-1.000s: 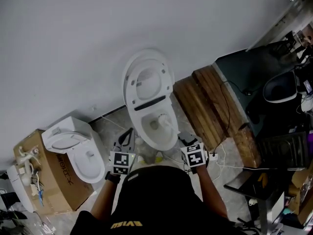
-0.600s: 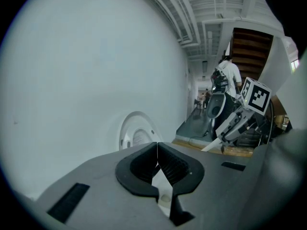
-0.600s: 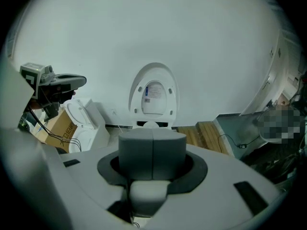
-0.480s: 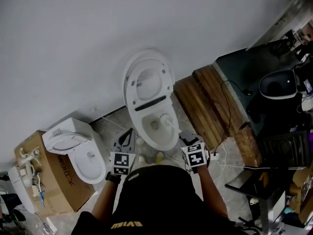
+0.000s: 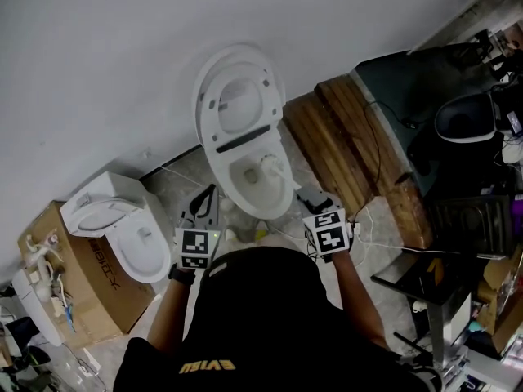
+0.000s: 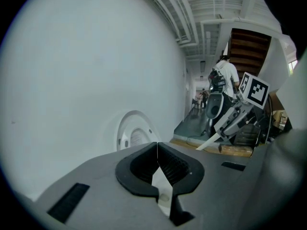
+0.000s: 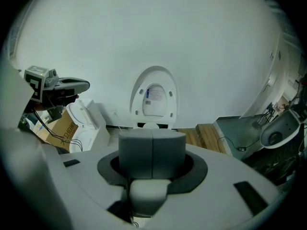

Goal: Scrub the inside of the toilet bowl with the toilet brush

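A white toilet (image 5: 245,188) stands against the wall with its lid and seat (image 5: 235,104) raised. The white toilet brush (image 5: 272,168) has its head inside the bowl, on the right side. Its handle runs back to my right gripper (image 5: 315,206), which is shut on it; in the right gripper view the pads (image 7: 136,150) meet above the pale handle (image 7: 148,191). My left gripper (image 5: 205,201) hovers by the bowl's front left, shut and holding nothing. In the left gripper view its jaws (image 6: 157,148) are closed, with the lid (image 6: 135,133) beyond them.
A second, smaller toilet (image 5: 121,232) sits at the left beside a cardboard box (image 5: 75,282). Wooden planks (image 5: 343,147) lie right of the bowl, with cables (image 5: 369,237) on the floor. An office chair (image 5: 467,119) and dark furniture fill the right side.
The head view has shifted, so the toilet sits higher and further left in frame. The brush head stays in the bowl. Both grippers keep much the same places by the bowl's front.
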Motion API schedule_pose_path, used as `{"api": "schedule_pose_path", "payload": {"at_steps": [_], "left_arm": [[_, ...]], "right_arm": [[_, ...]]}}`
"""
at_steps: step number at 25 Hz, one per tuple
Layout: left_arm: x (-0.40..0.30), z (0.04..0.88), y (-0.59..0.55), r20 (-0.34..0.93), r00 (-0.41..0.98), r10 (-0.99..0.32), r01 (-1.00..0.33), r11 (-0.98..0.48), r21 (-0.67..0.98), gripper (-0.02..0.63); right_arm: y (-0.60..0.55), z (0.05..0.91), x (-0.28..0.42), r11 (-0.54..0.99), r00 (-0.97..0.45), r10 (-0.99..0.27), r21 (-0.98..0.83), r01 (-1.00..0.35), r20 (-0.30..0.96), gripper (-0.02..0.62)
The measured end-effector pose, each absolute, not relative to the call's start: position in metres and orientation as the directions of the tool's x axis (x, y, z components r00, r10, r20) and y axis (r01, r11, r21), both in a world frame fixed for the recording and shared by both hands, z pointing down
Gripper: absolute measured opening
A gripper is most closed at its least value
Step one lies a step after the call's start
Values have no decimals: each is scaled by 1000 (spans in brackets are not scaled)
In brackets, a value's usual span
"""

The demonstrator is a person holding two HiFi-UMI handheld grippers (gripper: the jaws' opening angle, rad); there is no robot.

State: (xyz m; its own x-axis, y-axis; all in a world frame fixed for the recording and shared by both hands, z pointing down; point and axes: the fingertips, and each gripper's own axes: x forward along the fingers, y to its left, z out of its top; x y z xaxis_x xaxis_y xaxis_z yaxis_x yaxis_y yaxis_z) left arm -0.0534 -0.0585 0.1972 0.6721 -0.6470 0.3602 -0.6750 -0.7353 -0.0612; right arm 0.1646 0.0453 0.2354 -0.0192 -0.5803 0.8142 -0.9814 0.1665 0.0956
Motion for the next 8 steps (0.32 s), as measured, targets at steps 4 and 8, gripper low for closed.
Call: {"api": "schedule_pose_path", "payload": {"at_steps": [4, 8], "left_arm": [[-53, 203, -48, 375, 678, -632, -666, -744, -50, 18], [-68, 206, -52, 376, 661, -649, -676, -733, -76, 18]], "right_arm": [[51, 231, 163, 181, -23, -592, 105, -978, 805, 161], [40, 224, 160, 198, -34, -636, 121, -973, 771, 161]]}}
